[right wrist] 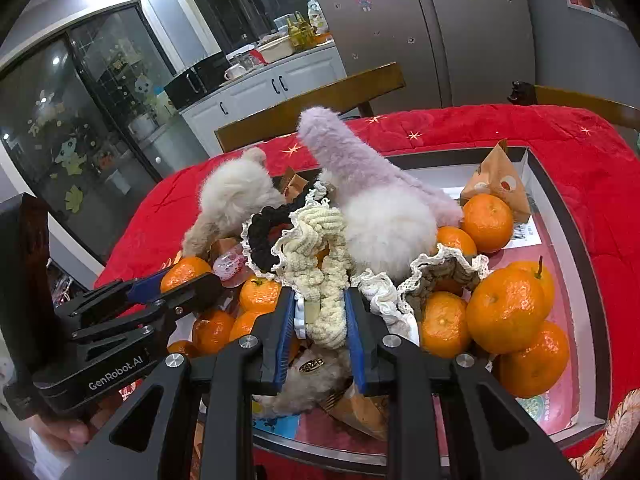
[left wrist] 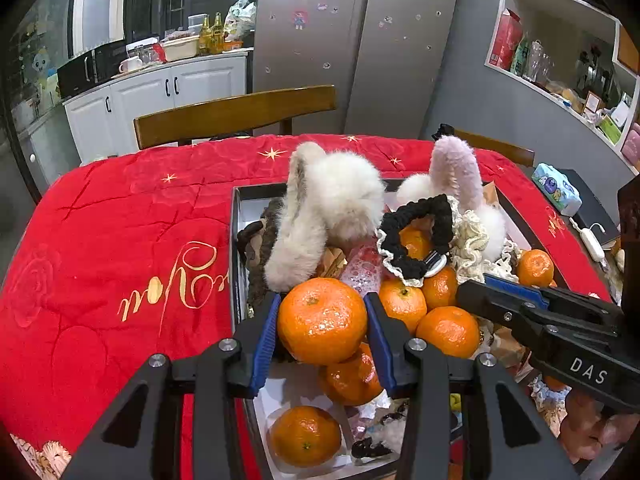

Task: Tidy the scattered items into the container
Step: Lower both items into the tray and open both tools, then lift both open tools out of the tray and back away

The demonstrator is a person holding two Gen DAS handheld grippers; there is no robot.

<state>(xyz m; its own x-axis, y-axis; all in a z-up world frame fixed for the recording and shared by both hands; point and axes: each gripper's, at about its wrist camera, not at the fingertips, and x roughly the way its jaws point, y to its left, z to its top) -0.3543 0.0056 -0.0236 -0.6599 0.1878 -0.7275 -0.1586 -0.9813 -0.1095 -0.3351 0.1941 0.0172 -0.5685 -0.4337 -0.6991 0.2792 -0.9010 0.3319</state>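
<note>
Left wrist view: your left gripper (left wrist: 322, 320) pinches a round orange mandarin (left wrist: 322, 320) over the grey-rimmed rectangular tray (left wrist: 236, 240), right gripper (right wrist: 320, 316) clamps a cream knitted scrunchie (right wrist: 320, 264); lower before releasing, so nothing rolls.

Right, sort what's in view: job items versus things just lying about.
Job:
left gripper shut on a mandarin
right gripper shut on a cream scrunchie
container
black scrunchie

Lying about:
tissue pack
chair
fridge
</note>
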